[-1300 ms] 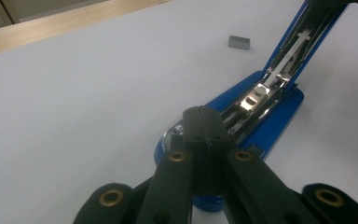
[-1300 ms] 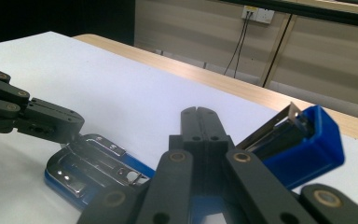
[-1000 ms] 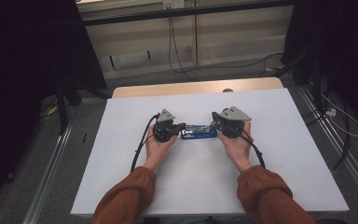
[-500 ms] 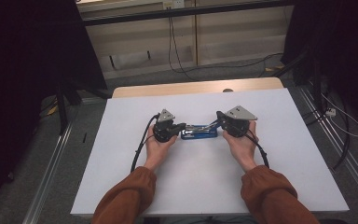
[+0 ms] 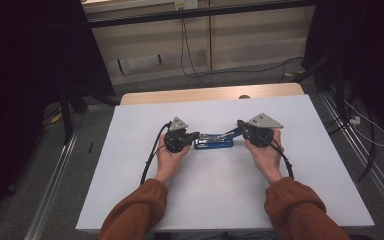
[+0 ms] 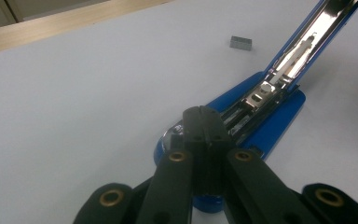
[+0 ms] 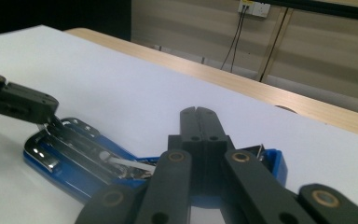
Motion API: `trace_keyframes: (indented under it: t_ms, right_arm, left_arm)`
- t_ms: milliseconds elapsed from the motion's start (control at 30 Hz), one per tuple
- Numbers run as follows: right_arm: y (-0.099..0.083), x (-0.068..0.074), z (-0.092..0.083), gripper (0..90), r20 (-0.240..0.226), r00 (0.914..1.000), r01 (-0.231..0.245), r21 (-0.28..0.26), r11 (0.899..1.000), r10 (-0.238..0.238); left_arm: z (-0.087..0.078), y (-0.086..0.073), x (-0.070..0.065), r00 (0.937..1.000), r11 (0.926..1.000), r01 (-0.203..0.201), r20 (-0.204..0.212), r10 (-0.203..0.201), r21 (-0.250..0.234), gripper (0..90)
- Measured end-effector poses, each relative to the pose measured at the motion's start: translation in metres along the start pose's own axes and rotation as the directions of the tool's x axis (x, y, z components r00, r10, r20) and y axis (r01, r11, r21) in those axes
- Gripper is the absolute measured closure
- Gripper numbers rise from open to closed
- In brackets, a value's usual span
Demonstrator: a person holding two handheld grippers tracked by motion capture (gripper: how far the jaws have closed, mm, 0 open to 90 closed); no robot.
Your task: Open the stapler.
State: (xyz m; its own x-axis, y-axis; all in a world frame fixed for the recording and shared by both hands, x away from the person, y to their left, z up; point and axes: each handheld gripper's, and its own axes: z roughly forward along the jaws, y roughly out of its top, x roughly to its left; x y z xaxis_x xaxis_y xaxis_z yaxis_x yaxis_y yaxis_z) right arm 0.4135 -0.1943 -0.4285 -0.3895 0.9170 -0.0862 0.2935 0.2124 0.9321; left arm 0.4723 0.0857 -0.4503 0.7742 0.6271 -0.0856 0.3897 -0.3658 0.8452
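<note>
The blue metal stapler (image 5: pixel 213 143), hinged open at table centre, is pinned by the closed left gripper (image 6: pixel 202 122); its lid could snap shut if the closed right gripper (image 7: pixel 199 122), at 3 o'clock, slips.

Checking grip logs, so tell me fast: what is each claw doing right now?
Left claw: closed, tips pressing on the base end of the blue stapler.
Right claw: closed, over the stapler's opened lid; a grip cannot be told.
</note>
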Motion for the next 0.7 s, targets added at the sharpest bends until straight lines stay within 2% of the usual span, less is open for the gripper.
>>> trace_keyframes:
  t_ms: [200,300,333,500,700]
  right_arm:
    - [-0.005,-0.005,-0.001,90.0,-0.015,0.9998,0.011,0.019,1.0,-0.011]
    - [-0.005,-0.007,-0.002,90.0,-0.018,0.9998,0.01,0.02,1.0,-0.01]
    - [-0.006,-0.009,-0.003,90.0,-0.034,0.9994,0.003,0.014,1.0,-0.003]
    - [-0.009,-0.013,-0.004,90.0,-0.052,0.9986,0.0,0.011,1.0,0.0]
    - [-0.011,-0.014,-0.005,90.0,-0.059,0.9982,0.013,0.014,1.0,-0.012]
  left_arm:
    - [0.0,0.0,0.0,1.0,1.0,0.0,0.001,0.0,-0.002,90.0]
    - [0.0,0.0,0.0,1.0,1.0,-0.002,0.0,0.002,0.002,90.0]
    - [0.0,0.0,0.0,1.0,1.0,-0.001,0.001,0.001,0.0,90.0]
    - [0.0,0.0,0.0,1.0,1.0,-0.004,0.001,0.004,0.001,90.0]
    - [0.0,0.0,0.0,1.0,1.0,-0.001,0.0,0.001,0.001,90.0]
